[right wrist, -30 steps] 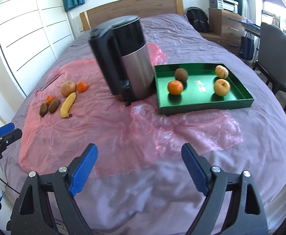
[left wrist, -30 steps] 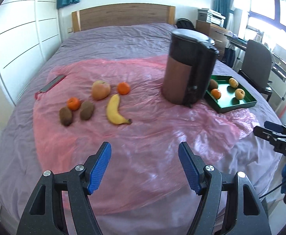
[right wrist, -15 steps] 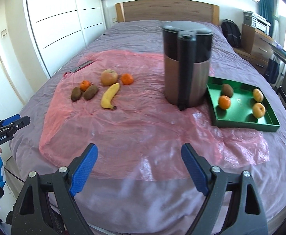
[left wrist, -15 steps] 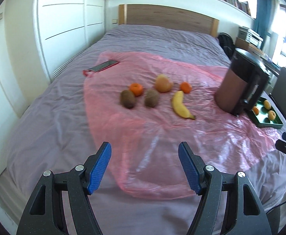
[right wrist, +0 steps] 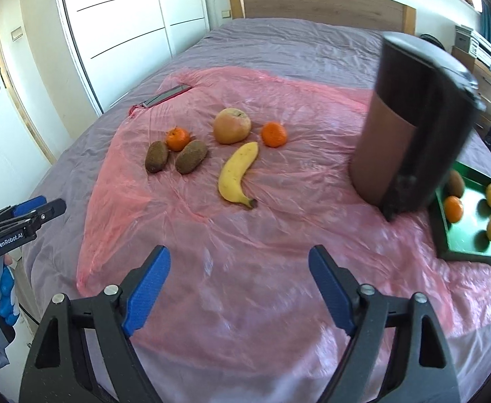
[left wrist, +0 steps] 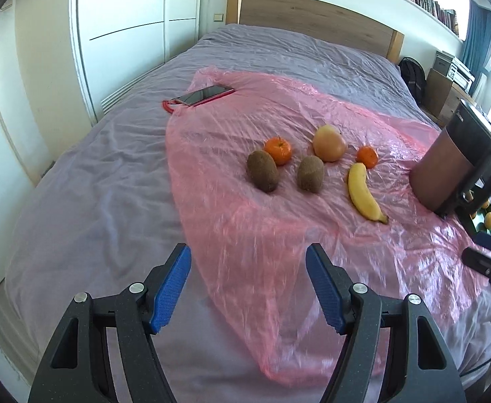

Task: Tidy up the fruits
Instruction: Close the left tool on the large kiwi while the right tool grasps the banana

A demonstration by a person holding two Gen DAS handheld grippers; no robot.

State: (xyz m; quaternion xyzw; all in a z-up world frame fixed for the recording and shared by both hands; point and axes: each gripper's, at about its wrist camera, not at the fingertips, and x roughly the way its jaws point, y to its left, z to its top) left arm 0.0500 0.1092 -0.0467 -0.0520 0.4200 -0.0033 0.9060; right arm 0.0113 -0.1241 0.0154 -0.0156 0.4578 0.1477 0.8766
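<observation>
Fruit lies in a loose cluster on a pink plastic sheet spread over a bed with a grey-purple cover. In the right wrist view two kiwis sit side by side toward the left edge of the sheet, a small orange touching them from behind. Beside these, toward the headboard, rests an apple, with a second orange just beside it and a banana lying in front of both, its stem end toward the foot of the bed.

A tall dark jug stands on the sheet near the right edge of the bed. Right behind it lies a green tray holding a kiwi, an orange and two yellowish fruits — well apart from the loose cluster. A phone in a red case rests at the sheet's far left corner.

The left gripper hangs over the near edge of the sheet, jaws spread, nothing between the blue pads. The right gripper likewise hovers above bare plastic at the near edge — jaws apart and empty.
</observation>
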